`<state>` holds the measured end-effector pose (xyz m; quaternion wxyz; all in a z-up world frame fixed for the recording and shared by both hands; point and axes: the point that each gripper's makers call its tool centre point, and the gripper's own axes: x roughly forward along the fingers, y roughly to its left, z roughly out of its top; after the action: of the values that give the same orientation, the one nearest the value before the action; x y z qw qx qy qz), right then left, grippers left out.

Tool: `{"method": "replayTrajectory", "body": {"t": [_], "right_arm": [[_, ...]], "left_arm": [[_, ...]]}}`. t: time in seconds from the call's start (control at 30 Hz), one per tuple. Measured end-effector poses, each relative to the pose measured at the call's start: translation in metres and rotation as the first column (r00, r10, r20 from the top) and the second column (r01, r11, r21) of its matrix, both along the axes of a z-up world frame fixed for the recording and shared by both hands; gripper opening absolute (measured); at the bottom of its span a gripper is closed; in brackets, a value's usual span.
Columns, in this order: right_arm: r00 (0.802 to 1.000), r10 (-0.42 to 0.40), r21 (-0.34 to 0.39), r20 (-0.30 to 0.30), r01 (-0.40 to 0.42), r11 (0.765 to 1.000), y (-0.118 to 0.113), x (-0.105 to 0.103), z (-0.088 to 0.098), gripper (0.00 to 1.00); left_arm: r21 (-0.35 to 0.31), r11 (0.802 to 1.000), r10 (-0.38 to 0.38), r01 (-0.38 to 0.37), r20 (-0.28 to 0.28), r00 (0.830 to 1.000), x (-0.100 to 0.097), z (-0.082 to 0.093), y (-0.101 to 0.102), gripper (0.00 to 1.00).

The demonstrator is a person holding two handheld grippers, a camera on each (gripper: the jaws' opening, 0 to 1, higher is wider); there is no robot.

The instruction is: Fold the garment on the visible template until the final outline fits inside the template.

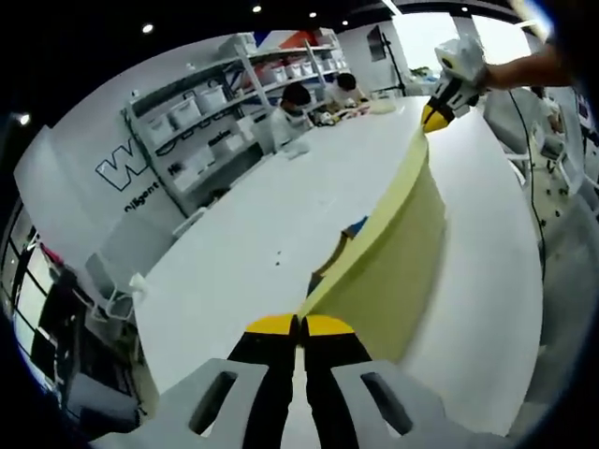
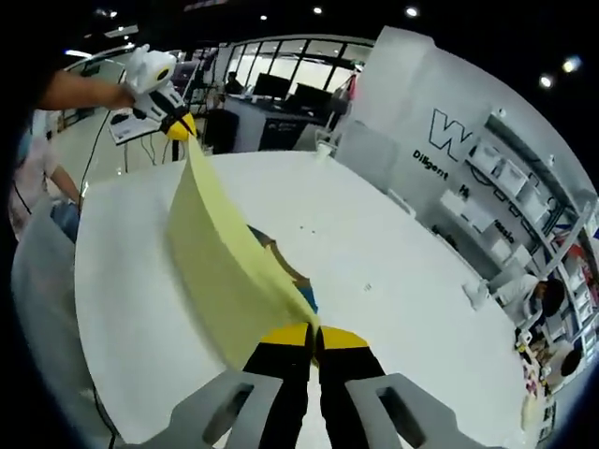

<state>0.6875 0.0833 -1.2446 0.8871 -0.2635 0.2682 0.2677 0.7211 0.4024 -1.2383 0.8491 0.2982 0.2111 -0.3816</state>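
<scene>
Beyond my white table I see storage shelves with bins, and two seated people just before them.

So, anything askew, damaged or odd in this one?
Nothing stands out. The yellow garment is stretched taut above the white table, pinched by the left gripper and the right gripper.

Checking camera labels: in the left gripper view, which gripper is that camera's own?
The left gripper, rising from the bottom edge, shut on the yellow garment. The right gripper holds the far end, upper right.
</scene>
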Motion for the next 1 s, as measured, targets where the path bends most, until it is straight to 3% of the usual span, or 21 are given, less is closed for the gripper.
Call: {"method": "replayTrajectory", "body": {"t": [0.23,0.7,1.0], "right_arm": [[0.999,-0.046,0.021,-0.020,0.047,0.999,-0.001,0.019,-0.012,0.00],[0.998,-0.058,0.020,-0.034,0.058,0.998,-0.004,0.048,-0.038,0.00],[0.997,-0.063,0.013,-0.047,0.064,0.998,-0.002,0.072,-0.058,0.00]], "left_arm": [[-0.016,1.000,0.024,-0.024,-0.025,0.999,0.014,-0.011,0.000,0.01],[-0.003,0.999,0.045,-0.045,-0.059,0.997,0.047,-0.031,-0.001,0.01],[0.018,0.997,0.077,-0.075,-0.099,0.992,0.064,-0.053,0.000,0.01]]}}
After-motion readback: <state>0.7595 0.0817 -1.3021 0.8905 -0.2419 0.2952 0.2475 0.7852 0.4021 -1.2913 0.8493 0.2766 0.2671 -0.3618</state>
